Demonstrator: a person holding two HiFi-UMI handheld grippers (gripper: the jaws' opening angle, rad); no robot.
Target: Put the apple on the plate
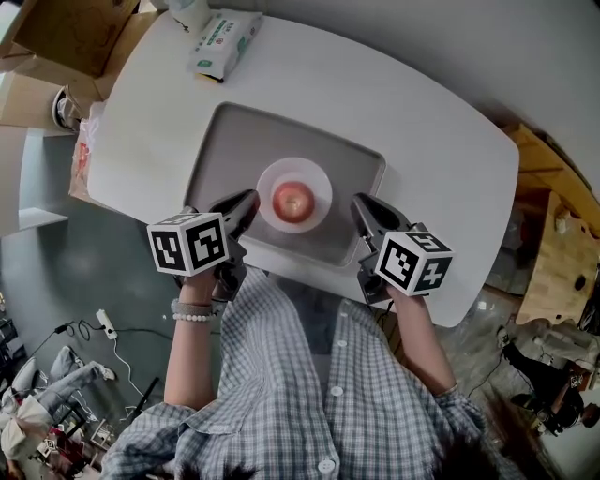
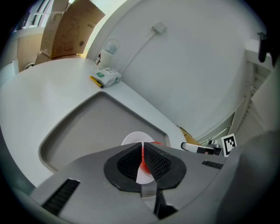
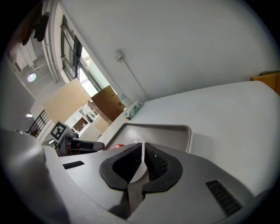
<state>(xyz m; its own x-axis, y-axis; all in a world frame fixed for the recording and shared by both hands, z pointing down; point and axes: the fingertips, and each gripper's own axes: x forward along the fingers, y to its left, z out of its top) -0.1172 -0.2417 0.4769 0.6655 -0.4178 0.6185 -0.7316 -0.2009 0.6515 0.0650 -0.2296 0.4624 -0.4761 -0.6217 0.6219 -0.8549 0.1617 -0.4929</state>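
Note:
A red apple [image 1: 293, 199] lies on a small white plate [image 1: 320, 180] in a grey tray [image 1: 234, 141] on the white table. My left gripper [image 1: 246, 204] hovers just left of the plate, my right gripper [image 1: 364, 208] just right of it, both above the tray's near edge and clear of the apple. In the left gripper view the left gripper [image 2: 142, 146] has its pads together with nothing between them, and a sliver of apple [image 2: 156, 142] and plate [image 2: 131, 139] shows beyond. In the right gripper view the right gripper [image 3: 143, 146] is likewise shut and empty.
A pack of tissues [image 1: 223, 42] and a cup [image 1: 187, 11] lie at the table's far left corner. Cardboard boxes [image 1: 66, 37] stand beyond that corner, wooden furniture [image 1: 562, 253] to the right. The person's checked shirt [image 1: 309, 384] fills the near side.

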